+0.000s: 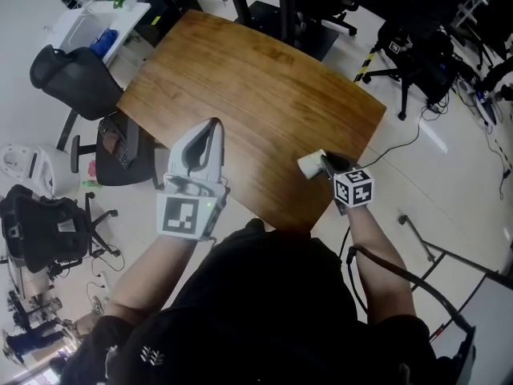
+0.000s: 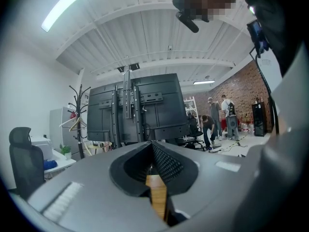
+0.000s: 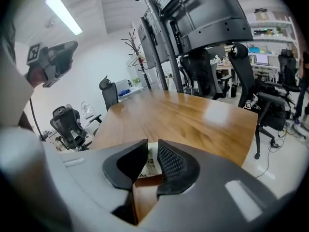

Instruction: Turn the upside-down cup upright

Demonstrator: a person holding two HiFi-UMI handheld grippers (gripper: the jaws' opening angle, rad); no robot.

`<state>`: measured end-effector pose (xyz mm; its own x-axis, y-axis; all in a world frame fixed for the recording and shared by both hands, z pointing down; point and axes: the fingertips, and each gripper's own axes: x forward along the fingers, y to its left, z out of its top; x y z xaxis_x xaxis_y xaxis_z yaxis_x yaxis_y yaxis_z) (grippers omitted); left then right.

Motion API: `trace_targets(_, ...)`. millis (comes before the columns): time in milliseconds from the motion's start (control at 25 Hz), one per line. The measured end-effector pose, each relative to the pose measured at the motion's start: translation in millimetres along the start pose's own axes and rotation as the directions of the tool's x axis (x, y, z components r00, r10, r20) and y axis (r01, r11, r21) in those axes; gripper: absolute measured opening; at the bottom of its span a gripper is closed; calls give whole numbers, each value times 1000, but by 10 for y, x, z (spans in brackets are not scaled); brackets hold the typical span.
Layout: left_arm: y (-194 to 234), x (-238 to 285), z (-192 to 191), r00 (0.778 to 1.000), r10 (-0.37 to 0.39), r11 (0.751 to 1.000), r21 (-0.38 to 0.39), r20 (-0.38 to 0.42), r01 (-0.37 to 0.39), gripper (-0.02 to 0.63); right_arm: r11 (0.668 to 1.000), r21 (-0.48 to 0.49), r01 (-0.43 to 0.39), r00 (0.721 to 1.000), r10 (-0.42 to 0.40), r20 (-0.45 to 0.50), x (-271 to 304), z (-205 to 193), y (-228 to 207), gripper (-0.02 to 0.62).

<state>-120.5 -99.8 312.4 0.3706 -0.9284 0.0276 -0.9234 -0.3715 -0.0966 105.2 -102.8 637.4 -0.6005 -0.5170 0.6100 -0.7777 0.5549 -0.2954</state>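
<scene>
Head view, looking steeply down: my right gripper [image 1: 325, 160] was at the white paper cup [image 1: 309, 165], near the right-hand near edge of the wooden bench [image 1: 264, 87]. Its marker cube [image 1: 353, 188] faced up toward the camera.

Right gripper view showed my right gripper [image 3: 152, 146] with its jaws drawn close, pinching the cup [image 3: 150, 163] between their pads. A patch of dark print showed on the cup's white wall, and the wood of the bench [image 3: 193, 120] showed just below it. Whether the cup stood mouth-down or leaned on its side, I could not tell from either view.

My left gripper [image 1: 213, 125] hung over the near left part of the bench, well apart from the cup and pointing away from me. Left gripper view showed my left gripper [image 2: 152, 144] with its jaws pressed together and nothing between them, only a strip of the bench [image 2: 157, 197] visible beneath.

Beyond them stood a stand of dark screens [image 2: 145, 105] and a coat rack [image 2: 77, 105]. A few people [image 2: 217, 117] were far off by a brick wall. A black office chair [image 1: 76, 79] stood on the floor off the bench's far left corner.
</scene>
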Motion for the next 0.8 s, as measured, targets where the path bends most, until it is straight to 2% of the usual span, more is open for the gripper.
trace_targets(160,-9,3,-14,1000,-9,1000,-1,6,9,0,990,-141,-9,1000,7,-9,-33,84,178,47)
trace_targets(280,-1,2,-35,1000,-12,1000,-7,4,12,0,956,-293,-21,999,12,-34,-47,140,370,34)
trace_targets(400,4,8,-12,1000,-10,1000,-3,18,10,0,924,-381,-13,999,-3,-40,-34,170,462,20)
trace_targets(600,-79,38,-61,999,-41,999,1,5,41,0,928,-368,56,997,-69,-25,-33,144,436,9)
trace_targets(800,-34,-4,-106,999,-40,999,-8,-14,40,0,939,-337,66,996,-83,-35,53,2,480,9)
